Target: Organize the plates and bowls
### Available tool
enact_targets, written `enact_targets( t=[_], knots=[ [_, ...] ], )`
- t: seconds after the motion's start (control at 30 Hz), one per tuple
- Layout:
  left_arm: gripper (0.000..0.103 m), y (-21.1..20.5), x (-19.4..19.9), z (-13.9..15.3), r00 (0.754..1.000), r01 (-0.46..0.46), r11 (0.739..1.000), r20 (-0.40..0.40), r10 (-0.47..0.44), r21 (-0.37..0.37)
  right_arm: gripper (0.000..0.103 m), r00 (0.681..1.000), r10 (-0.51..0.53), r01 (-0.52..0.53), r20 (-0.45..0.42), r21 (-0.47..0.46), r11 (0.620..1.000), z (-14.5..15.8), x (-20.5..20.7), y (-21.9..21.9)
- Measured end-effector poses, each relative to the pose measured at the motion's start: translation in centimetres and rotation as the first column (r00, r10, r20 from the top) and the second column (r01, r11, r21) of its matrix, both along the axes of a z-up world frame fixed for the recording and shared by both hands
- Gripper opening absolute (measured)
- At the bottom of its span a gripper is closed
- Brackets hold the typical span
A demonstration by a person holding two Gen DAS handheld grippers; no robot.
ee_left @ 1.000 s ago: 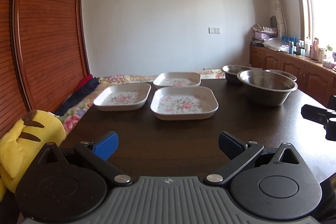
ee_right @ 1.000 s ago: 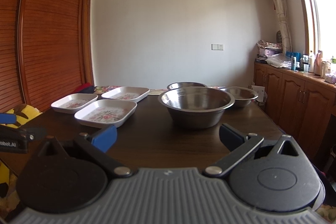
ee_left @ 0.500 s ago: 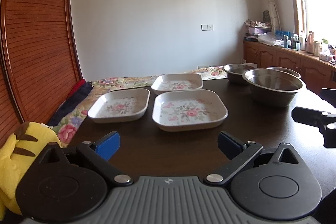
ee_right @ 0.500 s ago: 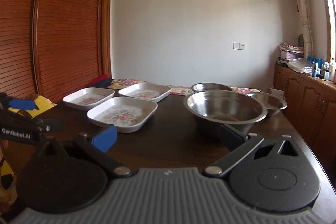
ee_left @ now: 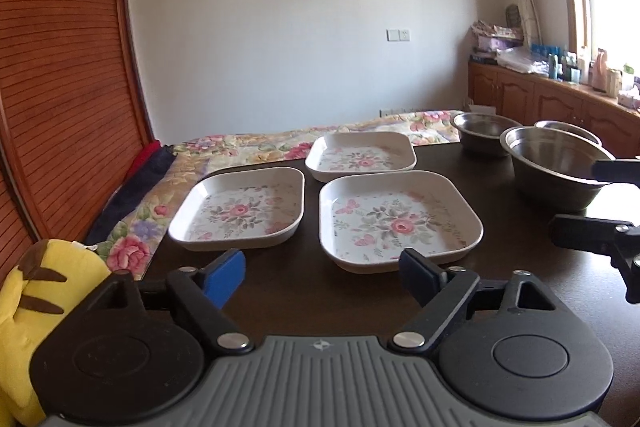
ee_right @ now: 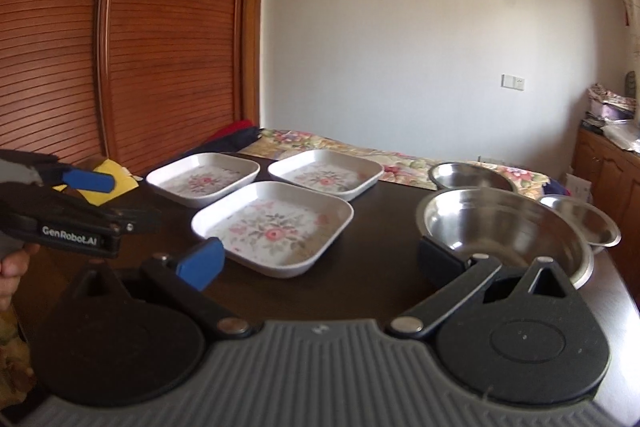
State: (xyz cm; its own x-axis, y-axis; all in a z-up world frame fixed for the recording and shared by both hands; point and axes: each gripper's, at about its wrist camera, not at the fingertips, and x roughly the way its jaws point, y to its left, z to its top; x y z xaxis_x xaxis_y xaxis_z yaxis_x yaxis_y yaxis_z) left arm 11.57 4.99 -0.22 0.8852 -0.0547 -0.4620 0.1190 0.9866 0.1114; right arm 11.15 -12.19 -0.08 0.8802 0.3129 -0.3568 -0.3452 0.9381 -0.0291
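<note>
Three white square plates with flower prints lie on the dark table (ee_left: 520, 251): a near one (ee_left: 398, 221), a left one (ee_left: 240, 209) and a far one (ee_left: 362, 157). Three steel bowls stand to their right: a large one (ee_right: 504, 227), a small far one (ee_right: 470, 177) and another (ee_right: 580, 221) at the right. My left gripper (ee_left: 324, 277) is open and empty, just short of the near plate's front edge. My right gripper (ee_right: 316, 259) is open and empty, between the near plate (ee_right: 276, 227) and the large bowl.
A yellow plush toy (ee_left: 36, 291) sits off the table's left corner. A flowered cloth (ee_left: 256, 145) lies beyond the far edge. Wooden slatted doors (ee_right: 120, 27) fill the left, and cabinets with bottles (ee_left: 560, 95) line the right wall.
Both grippers have moved forward toward the dishes and stayed open. The right gripper has also swung left, so the plates are more central in its view.
</note>
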Motion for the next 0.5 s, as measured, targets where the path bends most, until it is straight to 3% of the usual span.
enact_targets(
  t=[0.17, 0.5],
  knots=[
    [0.079, 0.7, 2.4, -0.2, 0.999, 0.017, 0.999, -0.031, -0.018, -0.033, 0.088, 0.998, 0.038, -0.038, -0.050, 0.014, 0.999, -0.1, 2.5, 0.6],
    [0.059, 1.6, 6.1, -1.6, 0.995, 0.017, 0.997, -0.099, -0.024, -0.071, 0.065, 0.987, 0.077, -0.077, -0.142, 0.004, 0.997, -1.4, 6.1, 1.5]
  ],
)
